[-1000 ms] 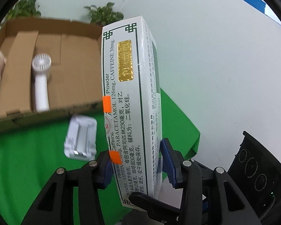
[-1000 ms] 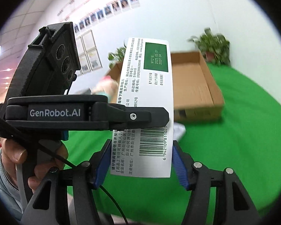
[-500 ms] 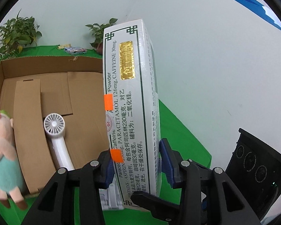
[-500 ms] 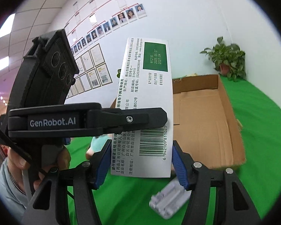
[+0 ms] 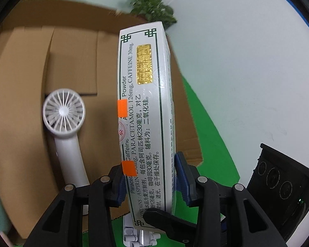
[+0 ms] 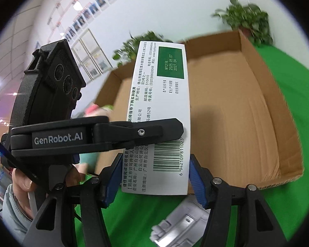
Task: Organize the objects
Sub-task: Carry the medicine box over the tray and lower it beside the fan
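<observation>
Both grippers hold one white medicine box [image 5: 146,111] with green trim, upright in the air. My left gripper [image 5: 149,182] is shut on its narrow printed side. My right gripper [image 6: 154,180] is shut on the barcode end of the box [image 6: 164,107]; the left gripper's finger [image 6: 134,132] crosses that face. An open cardboard box [image 5: 26,78] lies just behind on the green cloth, also in the right wrist view [image 6: 237,107]. Inside it lies a white handheld fan [image 5: 64,127].
A white plastic part [image 6: 181,226] lies on the green cloth [image 6: 298,107] below the grippers, in front of the carton; it also shows in the left wrist view [image 5: 137,236]. A pink and teal plush toy [image 6: 88,156] sits at the carton's left. Potted plants [image 6: 245,22] stand behind.
Both grippers have carried the medicine box closer to the cardboard box, which now fills more of both views. The grip on the box is unchanged.
</observation>
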A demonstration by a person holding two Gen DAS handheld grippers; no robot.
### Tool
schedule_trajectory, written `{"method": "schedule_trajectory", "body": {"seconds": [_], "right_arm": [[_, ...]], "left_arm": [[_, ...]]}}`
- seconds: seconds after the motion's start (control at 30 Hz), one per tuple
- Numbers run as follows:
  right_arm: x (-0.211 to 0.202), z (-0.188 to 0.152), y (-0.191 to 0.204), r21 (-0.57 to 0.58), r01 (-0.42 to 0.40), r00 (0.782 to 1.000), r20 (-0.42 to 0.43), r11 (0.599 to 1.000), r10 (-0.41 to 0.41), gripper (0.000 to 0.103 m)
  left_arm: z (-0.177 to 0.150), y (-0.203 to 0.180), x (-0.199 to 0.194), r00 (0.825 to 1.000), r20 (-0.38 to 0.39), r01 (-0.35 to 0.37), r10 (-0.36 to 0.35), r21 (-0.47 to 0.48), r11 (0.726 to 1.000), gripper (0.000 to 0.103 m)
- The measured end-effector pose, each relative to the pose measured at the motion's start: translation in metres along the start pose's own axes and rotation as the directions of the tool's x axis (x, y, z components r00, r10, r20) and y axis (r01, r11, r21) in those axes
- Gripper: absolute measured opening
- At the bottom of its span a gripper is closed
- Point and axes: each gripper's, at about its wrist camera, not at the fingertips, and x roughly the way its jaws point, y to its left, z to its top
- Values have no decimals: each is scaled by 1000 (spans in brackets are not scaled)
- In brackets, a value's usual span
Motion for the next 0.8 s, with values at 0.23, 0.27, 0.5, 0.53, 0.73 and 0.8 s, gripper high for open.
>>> {"method": "schedule_trajectory", "body": {"seconds": [0.23, 0.27, 0.5, 0.53, 0.73, 0.8], "right_arm": [[22, -3, -19, 44, 19, 998, -63, 999, -16, 59], [24, -4, -18, 43, 22, 997, -70, 999, -19, 59], [31, -5, -15, 31, 73, 992, -104, 997, -70, 59], [31, -5, -14, 29, 80, 991, -109, 996, -76, 59], [46, 6, -17, -3, 157, 977, -144, 988, -156, 59], [49, 8, -17, -25, 185, 969, -162, 982, -186, 59]], "left_arm": [[14, 29, 26, 998, -55, -11, 7, -77, 997, 40], [16, 30, 27, 998, -57, -28, 24, -76, 997, 42], [28, 40, 24, 994, -88, -71, 65, -76, 995, 46], [29, 42, 22, 994, -89, -76, 70, -75, 994, 45], [36, 48, 0, 988, -60, -145, 142, -53, 988, 46], [37, 52, -6, 985, -50, -166, 163, -55, 985, 45]]}}
